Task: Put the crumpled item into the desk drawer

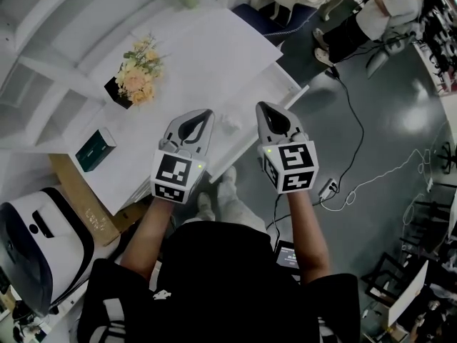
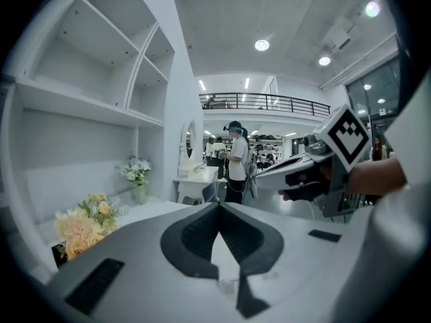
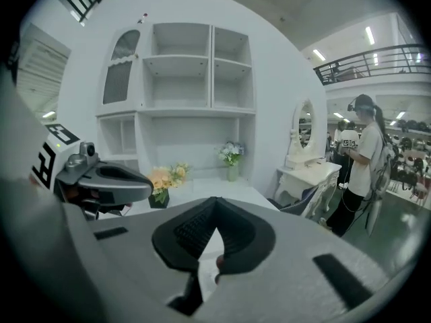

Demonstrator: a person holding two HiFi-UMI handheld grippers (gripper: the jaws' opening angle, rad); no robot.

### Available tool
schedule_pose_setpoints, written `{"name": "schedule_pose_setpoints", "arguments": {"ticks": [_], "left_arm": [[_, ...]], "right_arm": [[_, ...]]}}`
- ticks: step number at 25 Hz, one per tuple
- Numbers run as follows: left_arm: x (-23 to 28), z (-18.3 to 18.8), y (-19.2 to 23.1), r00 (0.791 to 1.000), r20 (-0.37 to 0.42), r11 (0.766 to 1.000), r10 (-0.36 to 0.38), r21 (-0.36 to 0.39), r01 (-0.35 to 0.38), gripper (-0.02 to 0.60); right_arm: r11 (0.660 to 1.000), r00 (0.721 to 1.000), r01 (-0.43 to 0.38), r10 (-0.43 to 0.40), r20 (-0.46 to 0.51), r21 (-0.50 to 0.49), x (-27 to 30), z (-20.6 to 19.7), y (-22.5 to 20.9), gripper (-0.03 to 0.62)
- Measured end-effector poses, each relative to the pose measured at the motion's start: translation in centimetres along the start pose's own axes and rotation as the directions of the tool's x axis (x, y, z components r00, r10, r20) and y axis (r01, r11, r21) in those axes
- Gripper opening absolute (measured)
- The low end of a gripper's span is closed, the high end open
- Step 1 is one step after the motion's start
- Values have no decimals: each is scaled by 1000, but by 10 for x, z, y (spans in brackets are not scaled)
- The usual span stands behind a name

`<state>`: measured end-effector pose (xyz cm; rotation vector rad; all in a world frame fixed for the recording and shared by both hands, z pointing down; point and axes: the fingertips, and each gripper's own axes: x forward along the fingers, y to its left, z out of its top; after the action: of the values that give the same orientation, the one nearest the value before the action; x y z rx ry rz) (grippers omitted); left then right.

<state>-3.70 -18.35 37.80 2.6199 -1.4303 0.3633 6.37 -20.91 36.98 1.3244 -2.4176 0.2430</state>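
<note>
White shelf unit [image 3: 195, 66], white vanity [image 3: 311, 172] with oval mirror [image 3: 306, 123], glossy grey floor [image 1: 385, 120], recessed ceiling lights [image 2: 262, 44]

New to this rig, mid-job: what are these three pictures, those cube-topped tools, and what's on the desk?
No robot arm: a person carries two hand-held two-jaw tools, each bearing a cube with square markers. The head view looks steeply down from the person's head; the other two views look along each tool's jaws. The left claw and the right claw are both shut, holding nothing. On the white desk stand a peach and yellow flower bouquet in a black box and a dark green box; a small white crumpled item lies near its edge.
</note>
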Motion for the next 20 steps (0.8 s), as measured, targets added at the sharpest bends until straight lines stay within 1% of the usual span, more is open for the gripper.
{"name": "schedule_pose_setpoints", "arguments": {"ticks": [4, 11, 20], "left_arm": [[-11, 16, -8, 999, 34, 1000, -10, 1, 10, 6], [-28, 43, -17, 997, 80, 998, -15, 55, 11, 6], [-51, 78, -26, 990, 141, 996, -26, 94, 13, 6]], "right_arm": [[1000, 999, -2, 1, 47, 18, -18, 14, 10, -3], [1000, 994, 4, -5, 108, 11, -41, 40, 19, -3], [1000, 983, 9, -10, 184, 5, -69, 66, 32, -3]]}}
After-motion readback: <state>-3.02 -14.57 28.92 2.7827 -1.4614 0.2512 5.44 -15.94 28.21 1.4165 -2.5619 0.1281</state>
